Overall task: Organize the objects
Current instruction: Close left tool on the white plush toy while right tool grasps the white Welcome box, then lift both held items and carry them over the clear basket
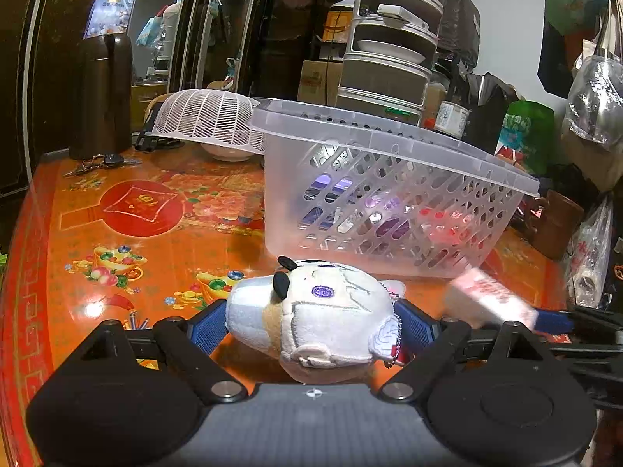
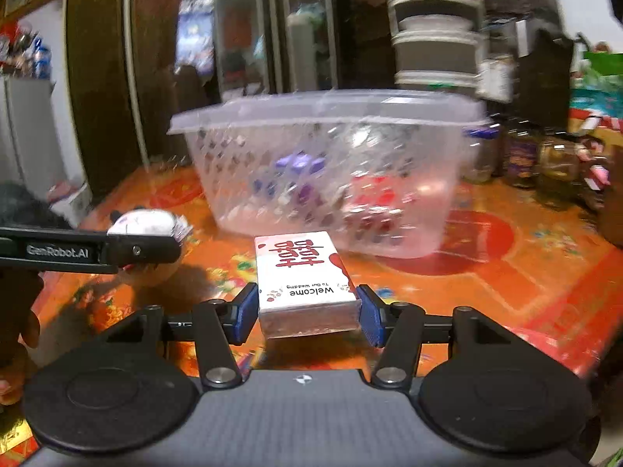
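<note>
Translucent plastic fills my left wrist view: the lattice basket (image 1: 389, 194) stands on the orange patterned table (image 1: 128, 241), just beyond what I am carrying, with purple and red items already lying inside it. My left gripper (image 1: 311, 325) is closed on the plush toy (image 1: 315, 319); the blue pads (image 1: 208, 327) press its soft body from both sides, and I judge that wide squeeze is what keeps a floppy thing from sagging out. It hangs just above the table, near the basket's front wall, its bead chain dangling by the right pad. To my right, blurred, the tissue pack (image 1: 490, 299) rides in the other tongs.

From the right wrist view, my right gripper (image 2: 307, 313) is clamped across the short width of the tissue pack (image 2: 303, 280), printed "Welcome", jaws only partly closed because the pack fills them. It points lengthwise at the basket (image 2: 323, 171), which I take to be its destination. My left gripper (image 2: 97, 251) sits off to the side, so the two loads should not collide.
</note>
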Motion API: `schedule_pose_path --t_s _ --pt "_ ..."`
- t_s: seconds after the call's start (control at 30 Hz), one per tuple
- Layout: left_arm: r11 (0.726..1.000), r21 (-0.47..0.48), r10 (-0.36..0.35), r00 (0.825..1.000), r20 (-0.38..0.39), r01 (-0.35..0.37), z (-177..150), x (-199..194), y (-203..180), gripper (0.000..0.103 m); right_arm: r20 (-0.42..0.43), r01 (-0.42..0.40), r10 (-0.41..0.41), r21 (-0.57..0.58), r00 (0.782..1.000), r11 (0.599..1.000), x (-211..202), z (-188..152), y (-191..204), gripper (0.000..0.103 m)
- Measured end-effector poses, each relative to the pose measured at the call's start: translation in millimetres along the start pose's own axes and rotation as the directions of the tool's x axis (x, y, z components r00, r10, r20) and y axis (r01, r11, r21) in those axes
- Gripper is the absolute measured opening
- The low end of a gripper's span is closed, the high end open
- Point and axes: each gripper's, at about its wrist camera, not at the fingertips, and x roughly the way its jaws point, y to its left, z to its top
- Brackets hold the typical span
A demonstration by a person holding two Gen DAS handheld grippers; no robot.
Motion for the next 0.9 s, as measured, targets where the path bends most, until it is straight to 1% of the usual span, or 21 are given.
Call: schedule_pose_path --t_s 0.1,0.2,0.27,0.37,0.47,0.6,0.7,0.9 --pt "1.0 0.006 -0.005 1.0 0.002 0.005 -0.2 -0.1 -1.1 0.091 0.024 0.015 -0.015 0.017 1.0 1.0 -15.7 -4.2 -7.4 0.057" --pt "1.0 0.017 -0.007 1.0 0.008 0.007 -1.1 -2.2 -3.5 0.091 0.029 0.0 -0.001 0.034 1.0 0.999 -25.8 -10.2 -13.6 0.057" --pt "1.0 0.023 -0.012 1.0 0.009 0.012 -1.6 -3.4 -5.3 0.092 0.03 -0.022 0.02 0.048 0.999 0.999 -28.2 -14.7 -15.0 0.057" --pt "0.999 0.013 -0.035 0.999 0.013 0.035 -3.7 -9.9 -4.7 0.092 0.023 -0.028 0.027 0.052 0.999 0.998 -26.2 -21.2 -13.5 0.057" --pt "0.999 0.025 -0.046 0.998 0.039 0.045 -6.3 -21.9 -7.0 0.092 0.041 -0.03 0.028 0.06 0.999 0.998 -30.0 -25.6 -18.9 0.057" --pt "0.999 0.009 -0.049 0.997 0.064 0.049 -3.1 -35.5 -7.2 0.091 0.054 -0.026 0.022 0.075 0.998 0.997 -32.6 -24.7 -28.0 0.057" --pt "0.999 0.028 -0.03 0.996 0.084 0.028 -0.4 -47.9 -10.7 0.091 0.078 -0.033 0.027 0.073 0.997 0.997 -38.1 -22.7 -29.9 0.057" --pt "0.999 0.04 -0.037 0.995 0.088 0.033 6.7 -65.3 -15.5 0.091 0.097 -0.041 0.034 0.072 0.995 0.997 -46.6 -14.7 -33.4 0.057"
